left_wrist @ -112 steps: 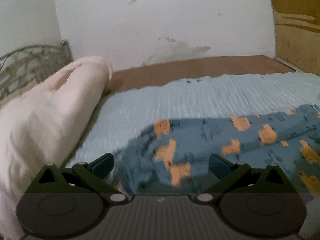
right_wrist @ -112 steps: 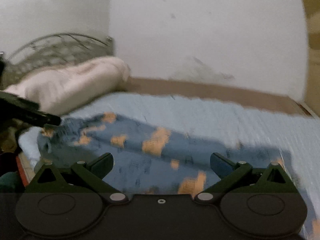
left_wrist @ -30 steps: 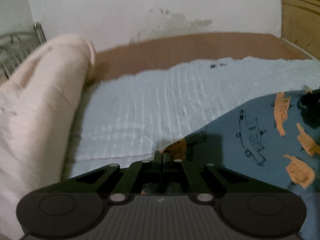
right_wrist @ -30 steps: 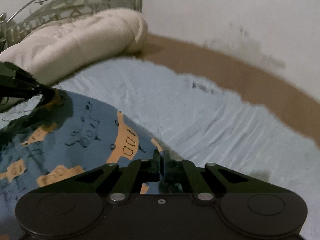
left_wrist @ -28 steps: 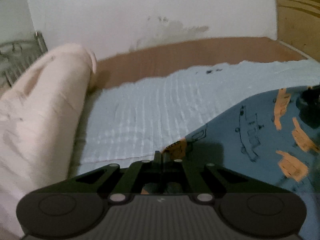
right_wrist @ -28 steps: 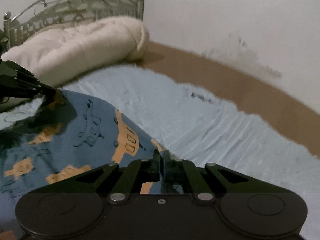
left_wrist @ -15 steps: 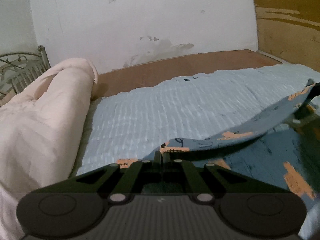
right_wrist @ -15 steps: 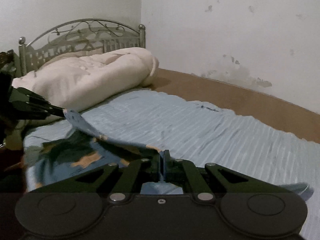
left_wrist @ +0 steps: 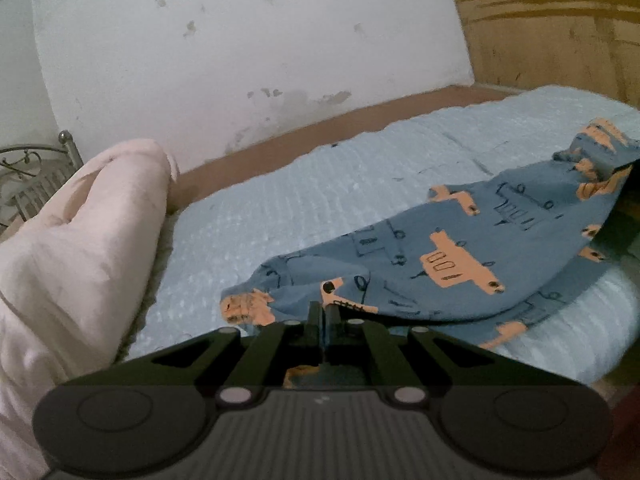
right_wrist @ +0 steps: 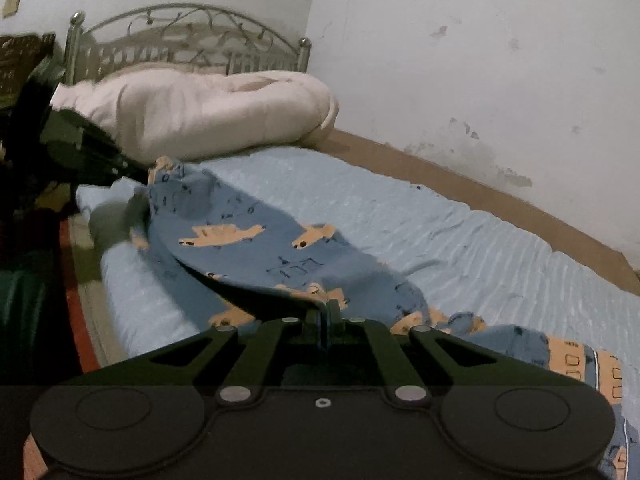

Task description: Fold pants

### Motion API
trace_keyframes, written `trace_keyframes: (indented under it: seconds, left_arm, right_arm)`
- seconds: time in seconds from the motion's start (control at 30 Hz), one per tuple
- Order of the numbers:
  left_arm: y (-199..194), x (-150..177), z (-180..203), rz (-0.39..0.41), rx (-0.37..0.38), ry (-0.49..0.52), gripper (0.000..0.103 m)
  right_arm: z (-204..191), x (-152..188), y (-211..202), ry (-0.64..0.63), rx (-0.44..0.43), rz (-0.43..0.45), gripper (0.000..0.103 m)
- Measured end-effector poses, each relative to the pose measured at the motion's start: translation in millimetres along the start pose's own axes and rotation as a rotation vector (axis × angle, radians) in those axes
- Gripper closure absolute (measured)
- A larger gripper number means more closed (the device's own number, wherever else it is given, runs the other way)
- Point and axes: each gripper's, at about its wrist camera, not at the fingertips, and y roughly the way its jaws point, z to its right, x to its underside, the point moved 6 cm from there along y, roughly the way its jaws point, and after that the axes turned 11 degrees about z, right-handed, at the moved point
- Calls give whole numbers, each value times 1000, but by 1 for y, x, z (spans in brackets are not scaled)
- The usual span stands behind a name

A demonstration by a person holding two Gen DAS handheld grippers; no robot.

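item: blue pants (left_wrist: pixel 452 256) with orange print, stretched across the pale blue bed cover (left_wrist: pixel 328 184) between my two claws. my left claw (left_wrist: pixel 323 322) is pinched tight on one edge, my right claw (right_wrist: pixel 323 320) pinched tight on the other. nearby: cream duvet (right_wrist: pixel 208 112) rolled against the metal headboard (right_wrist: pixel 188 40).

Soft matt printed cloth pants (left_wrist: pixel 460 256); ribbed light-blue cloth mattress cover (left_wrist: pixel 320 184); shiny metal headboard (right_wrist: pixel 188 36); matt black plastic grippers

A pale blue ribbed bedspread (left_wrist: pixel 328 184) covers the bed, brown sheet (right_wrist: pixel 460 184) showing along the stained white wall (left_wrist: pixel 240 48). A rolled cream quilt (right_wrist: pixel 208 108) lies against the metal headboard (right_wrist: pixel 188 36); possibly wooden panelling (left_wrist: pixel 560 32) stands beyond
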Motion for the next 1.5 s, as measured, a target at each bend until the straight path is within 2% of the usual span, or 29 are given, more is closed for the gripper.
trace_keyframes:
  seconds: [0.13, 0.23, 0.33, 0.43, 0.53, 0.57, 0.6, 0.63, 0.67, 0.7, 0.77, 0.83, 0.87, 0.9, 0.97, 1.03, 1.17, 1.27, 1.3, 1.33, 1.37, 1.4, 1.43, 1.5]
  left_arm:
    - [-9, 3, 4, 5, 0, 0, 103]
    - [-15, 6, 9, 3, 6, 10, 103]
    - [-9, 19, 15, -35, -2, 40, 103]
    - [-2, 30, 17, -86, 15, 22, 103]
    - [-3, 28, 16, -81, 51, -13, 101]
    - [-4, 26, 15, -72, 66, -38, 97]
    - [-7, 24, 16, -64, 78, -60, 86]
    - [-8, 21, 17, -59, 93, -82, 75]
    - [-10, 18, 20, -49, 103, -105, 48]
    - [-12, 13, 24, -29, 103, -119, 30]
    - [-16, 3, 36, 21, 111, -133, 21]
    - [-14, -10, 52, 58, 133, -145, 8]
    - [-12, -16, 62, 71, 143, -144, 1]
    - [-9, -23, 74, 87, 161, -135, 1]
    - [-1, -35, 98, 111, 205, -107, 1]
    - [9, -48, 125, 129, 260, -78, 1]
    - [22, -71, 176, 163, 377, -43, 1]
    - [23, -78, 210, 153, 459, 37, 1]
    - [23, -79, 221, 146, 485, 76, 5]
    - [24, -78, 230, 146, 501, 108, 10]
    - [24, -77, 237, 139, 514, 139, 21]
    - [25, -76, 243, 122, 526, 168, 29]
    - [27, -74, 246, 107, 530, 188, 32]
    - [29, -70, 247, 79, 537, 198, 49]
  right_arm:
    - [10, 1, -11, 88, 27, 16, 103]
    - [14, 2, -14, 97, 35, 13, 103]
    - [12, 12, -11, 95, 33, -18, 103]
    - [7, 27, -4, 87, 24, -64, 103]
    - [9, 34, -5, 117, 8, -75, 100]
    - [11, 34, -6, 136, 4, -69, 98]
    - [14, 35, -9, 156, -1, -61, 95]
    - [18, 35, -11, 186, -5, -53, 88]
    - [21, 36, -14, 213, -8, -46, 79]
    - [25, 35, -18, 242, -6, -37, 74]
    - [35, 35, -26, 286, 10, -18, 43]
    - [48, 35, -35, 326, 40, -4, 27]
    - [56, 35, -40, 348, 66, 0, 23]
    - [63, 37, -45, 369, 98, 1, 21]
    - [81, 40, -57, 430, 169, -3, 9]
    - [98, 44, -72, 485, 232, 28, 1]
    - [129, 58, -95, 592, 311, 65, 1]
    - [150, 66, -99, 648, 354, 56, 2]
    - [159, 69, -99, 672, 373, 53, 5]
    - [167, 73, -100, 691, 397, 52, 14]
    - [175, 76, -99, 706, 423, 43, 24]
    - [184, 79, -96, 718, 448, 33, 28]
    - [191, 82, -96, 730, 456, 35, 33]
    - [205, 86, -87, 774, 442, 33, 36]
